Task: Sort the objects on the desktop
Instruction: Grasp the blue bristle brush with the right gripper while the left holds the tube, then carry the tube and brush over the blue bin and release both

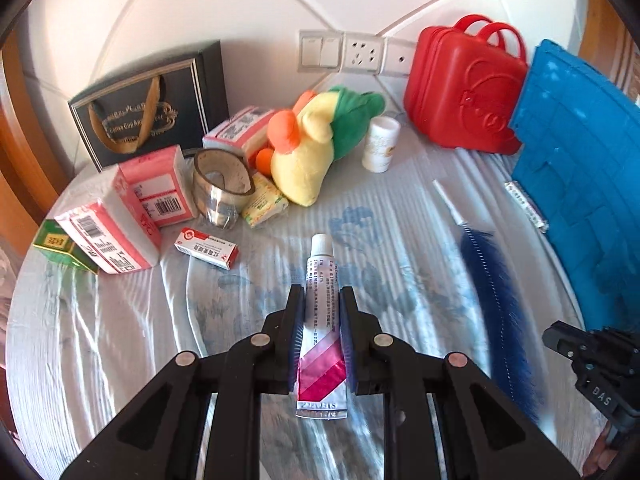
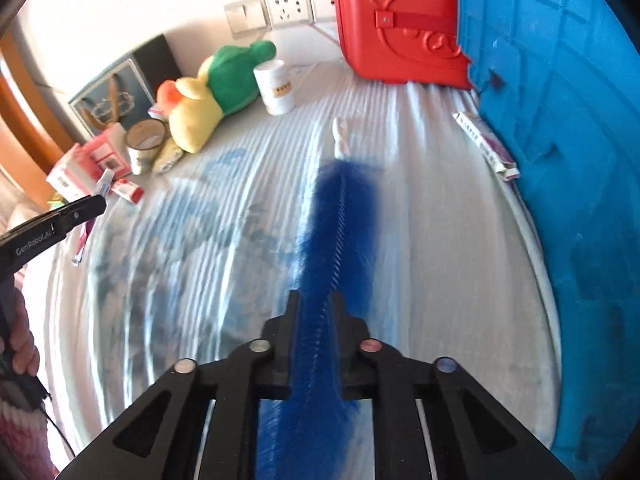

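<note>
A white ointment tube with pink and magenta diagonal stripes (image 1: 322, 320) sits between the fingers of the left gripper (image 1: 321, 300), which are closed on its sides; its white cap points away from the camera and its crimped end toward it. From the right wrist view the tube shows small at the far left, clamped in the left gripper's tip (image 2: 98, 196). The right gripper (image 2: 316, 304) has its fingers closed on a long blue bristle brush with a white handle (image 2: 340, 216), which runs forward from the fingers over the tabletop; in the left wrist view the same brush (image 1: 492, 280) lies to the right of the tube.

Both grippers are over a tabletop covered in a pale ribbed cloth with a faded blue print (image 1: 380, 216). Just left of the tube lies a small red-and-white carton (image 1: 207, 253). Beyond it stand pink-and-white boxes (image 1: 108, 236), a small green box (image 1: 60, 245), a metal cup (image 1: 220, 188) and a yellow packet (image 1: 264, 200). A yellow, orange and green plush toy (image 1: 316, 140) lies behind them, with a white plastic bottle (image 1: 380, 144) just beside it. At the back stand a black gift bag with gold handles (image 1: 148, 108) and a red plastic case with two handles (image 1: 464, 84). A blue plastic basket (image 1: 580, 168) fills the right side, with a flat wrapped strip (image 1: 526, 206) lying against its base.
</note>
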`<state>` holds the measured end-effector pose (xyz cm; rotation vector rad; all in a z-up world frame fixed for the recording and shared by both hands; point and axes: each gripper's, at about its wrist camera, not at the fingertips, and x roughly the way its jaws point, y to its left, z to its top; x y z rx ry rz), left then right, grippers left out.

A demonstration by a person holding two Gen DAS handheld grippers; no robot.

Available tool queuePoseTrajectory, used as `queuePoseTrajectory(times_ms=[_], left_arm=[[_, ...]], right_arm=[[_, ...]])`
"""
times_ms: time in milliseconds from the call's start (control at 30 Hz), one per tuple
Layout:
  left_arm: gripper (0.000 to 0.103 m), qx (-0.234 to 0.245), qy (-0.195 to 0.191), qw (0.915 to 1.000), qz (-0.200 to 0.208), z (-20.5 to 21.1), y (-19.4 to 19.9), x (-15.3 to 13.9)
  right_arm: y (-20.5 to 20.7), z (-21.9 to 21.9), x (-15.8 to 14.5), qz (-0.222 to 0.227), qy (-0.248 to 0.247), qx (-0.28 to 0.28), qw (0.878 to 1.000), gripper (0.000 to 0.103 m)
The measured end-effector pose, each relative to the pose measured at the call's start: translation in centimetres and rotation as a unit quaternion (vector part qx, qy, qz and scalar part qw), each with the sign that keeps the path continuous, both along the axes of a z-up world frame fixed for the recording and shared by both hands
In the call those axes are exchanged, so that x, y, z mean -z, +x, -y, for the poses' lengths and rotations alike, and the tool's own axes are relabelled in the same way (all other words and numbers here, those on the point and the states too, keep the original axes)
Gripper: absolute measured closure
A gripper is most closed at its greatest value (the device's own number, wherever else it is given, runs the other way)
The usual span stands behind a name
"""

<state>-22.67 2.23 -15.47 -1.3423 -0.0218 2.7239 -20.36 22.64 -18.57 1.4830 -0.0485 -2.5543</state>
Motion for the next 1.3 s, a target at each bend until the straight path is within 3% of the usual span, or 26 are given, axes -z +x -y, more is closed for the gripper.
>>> queuePoseTrajectory(times_ms=[167, 233, 300, 367, 633, 733, 800, 833, 867, 967, 1100, 1300], left_arm=[[0.086, 0.008, 0.001, 1.0000, 0.002, -0.2, 2.4, -0.8], [0.086, 0.003, 0.002, 0.9999, 0.012, -0.1, 2.6, -0.2], [0.086, 0.003, 0.005, 0.9998, 0.021, -0.2, 2.4, 0.6], [0.086, 0.004, 0.005, 0.9996, 0.028, -0.3, 1.7, 1.4], [0.086, 0.025, -0.001, 0.9983, 0.052, -1.7, -3.7, 6.0], [0.086, 0.028, 0.005, 0.9978, 0.061, -2.0, -5.0, 7.3], [0.086, 0.030, 0.007, 0.9974, 0.066, -2.2, -5.4, 7.8], [0.086, 0.031, 0.007, 0.9973, 0.066, -2.3, -5.3, 7.8], [0.086, 0.033, 0.007, 0.9973, 0.065, -2.4, -5.0, 7.6], [0.086, 0.035, 0.010, 0.9980, 0.052, -2.5, -3.7, 6.1], [0.086, 0.038, 0.010, 0.9990, 0.023, -2.7, -1.1, 2.8], [0.086, 0.055, 0.012, 0.9974, -0.044, -4.2, 3.7, -4.0]], right_arm=[[1.6, -0.1, 0.1, 0.019, -0.018, 0.010, 1.000, 0.088], [1.5, 0.1, 1.2, 0.038, -0.026, 0.018, 0.999, 0.079], [1.5, 0.2, 2.1, 0.047, -0.030, 0.022, 0.998, 0.063], [1.0, 0.3, 2.7, 0.048, -0.025, 0.026, 0.998, 0.059], [-4.7, -0.2, 6.2, 0.061, -0.030, 0.042, 0.997, 0.059], [-6.1, 0.6, 6.9, 0.019, 0.007, 0.032, 0.999, 0.059], [-6.6, 1.5, 7.1, 0.003, 0.051, 0.021, 0.998, 0.066], [-6.6, 1.5, 7.1, 0.002, 0.054, 0.021, 0.998, 0.067], [-6.6, 1.4, 7.0, 0.007, 0.046, 0.023, 0.999, 0.075], [-5.1, 0.9, 5.3, -0.007, 0.036, 0.030, 0.999, 0.082], [-2.0, 1.2, 1.1, -0.047, 0.032, 0.026, 0.998, 0.083], [3.3, 1.7, -5.9, -0.110, 0.028, 0.014, 0.993, 0.083]])
